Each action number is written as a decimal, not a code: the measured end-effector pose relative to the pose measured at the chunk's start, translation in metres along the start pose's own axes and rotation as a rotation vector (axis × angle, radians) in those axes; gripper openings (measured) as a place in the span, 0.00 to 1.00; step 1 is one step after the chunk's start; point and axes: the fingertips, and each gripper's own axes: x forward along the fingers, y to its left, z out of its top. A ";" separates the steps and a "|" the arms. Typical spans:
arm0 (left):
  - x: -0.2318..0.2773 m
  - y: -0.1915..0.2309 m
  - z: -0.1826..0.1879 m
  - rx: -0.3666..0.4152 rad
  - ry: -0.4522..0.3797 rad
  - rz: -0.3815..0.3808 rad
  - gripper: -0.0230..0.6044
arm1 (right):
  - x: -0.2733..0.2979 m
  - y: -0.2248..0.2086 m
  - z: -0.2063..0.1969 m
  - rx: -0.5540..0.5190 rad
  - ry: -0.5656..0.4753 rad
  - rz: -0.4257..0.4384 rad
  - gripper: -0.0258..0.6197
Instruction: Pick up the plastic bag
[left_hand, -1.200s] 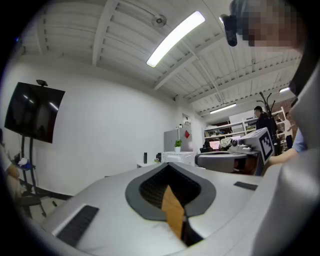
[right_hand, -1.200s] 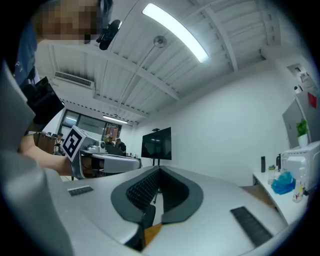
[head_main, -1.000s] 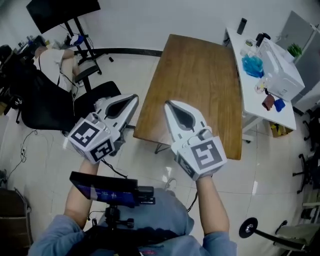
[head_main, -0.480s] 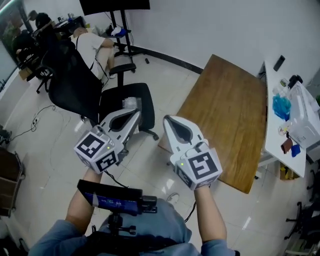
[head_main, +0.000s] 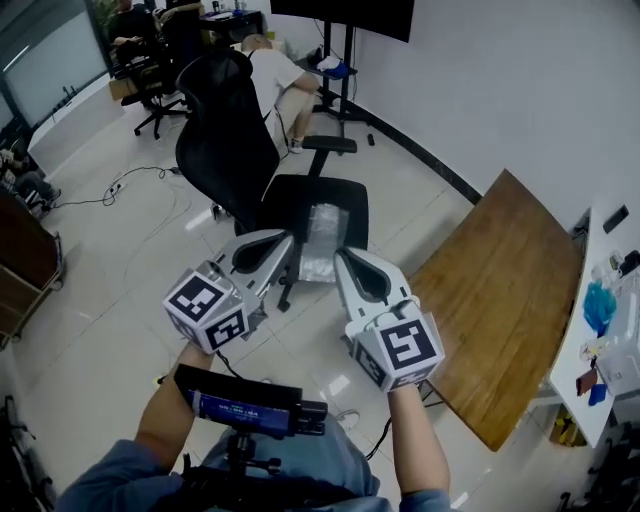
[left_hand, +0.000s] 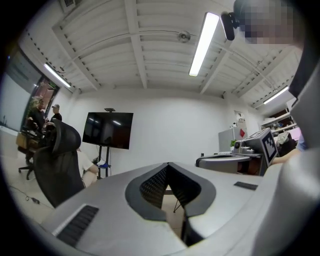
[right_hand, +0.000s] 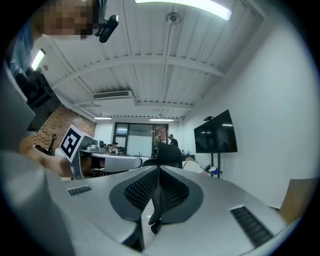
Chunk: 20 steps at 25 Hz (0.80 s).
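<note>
A clear plastic bag (head_main: 322, 243) lies on the seat of a black office chair (head_main: 228, 150) in the head view. Both grippers are held up side by side in front of it, above the floor and short of the seat. The left gripper (head_main: 288, 240) points at the bag's left edge; its jaws meet at the tip (left_hand: 168, 164) with nothing in them. The right gripper (head_main: 342, 256) points at the bag's right edge. Its jaws touch at the tip (right_hand: 159, 169) and are just starting to open, with nothing between them.
A wooden table (head_main: 510, 290) stands to the right, with a cluttered white desk (head_main: 612, 345) beyond it. A TV on a stand (head_main: 345, 15) stands by the far wall. People sit at the back left near other chairs. Cables (head_main: 130, 185) lie on the tiled floor.
The head view has swung left, from the wooden table to the black chair with the bag on its seat. Both grippers stay side by side, now pointing at the chair.
</note>
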 end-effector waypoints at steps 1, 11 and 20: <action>-0.006 0.007 0.000 -0.004 -0.001 0.020 0.07 | 0.008 0.005 0.000 -0.002 0.001 0.016 0.07; -0.052 0.047 -0.007 -0.015 -0.002 0.146 0.07 | 0.050 0.046 -0.012 0.003 0.015 0.117 0.09; -0.065 0.062 -0.017 -0.029 -0.040 0.204 0.07 | 0.063 0.045 -0.027 0.019 0.014 0.091 0.09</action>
